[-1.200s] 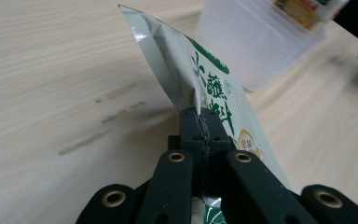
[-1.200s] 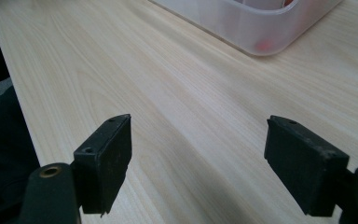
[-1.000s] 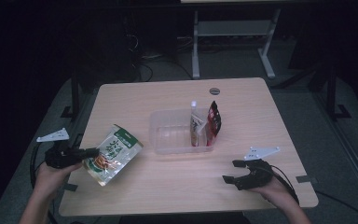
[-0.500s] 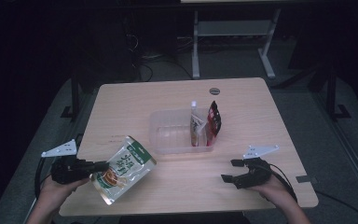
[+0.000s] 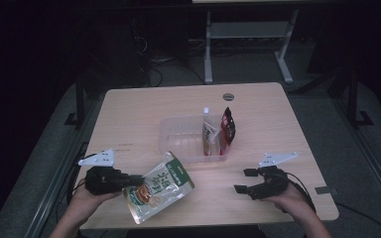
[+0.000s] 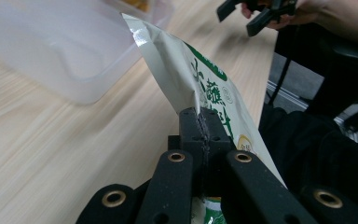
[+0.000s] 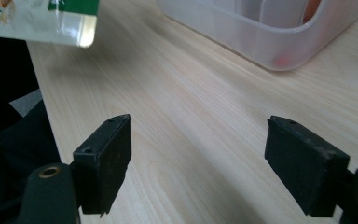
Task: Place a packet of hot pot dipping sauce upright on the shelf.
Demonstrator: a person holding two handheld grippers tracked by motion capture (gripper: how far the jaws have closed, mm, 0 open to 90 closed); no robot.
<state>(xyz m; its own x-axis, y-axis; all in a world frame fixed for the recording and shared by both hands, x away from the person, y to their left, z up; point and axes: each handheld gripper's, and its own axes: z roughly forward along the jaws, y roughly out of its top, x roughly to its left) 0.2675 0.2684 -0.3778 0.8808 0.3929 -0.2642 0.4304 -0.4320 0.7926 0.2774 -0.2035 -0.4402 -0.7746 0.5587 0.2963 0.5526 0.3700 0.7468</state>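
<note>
1. Left gripper [image 5: 131, 179]: jaws pressed together on one edge of the sauce pouch [image 5: 158, 187]; in the left gripper view the pouch [image 6: 200, 88] rises from between the pads.
2. Pouch position: on the near side of the clear plastic tub [image 5: 178, 130], just beside its front left corner, tilted.
3. Pouch appearance: silvery film, green band at top, printed characters, a food picture at the lower end.
4. Right gripper [image 5: 248, 180]: jaws apart and empty, near the tub's front right corner.
</note>
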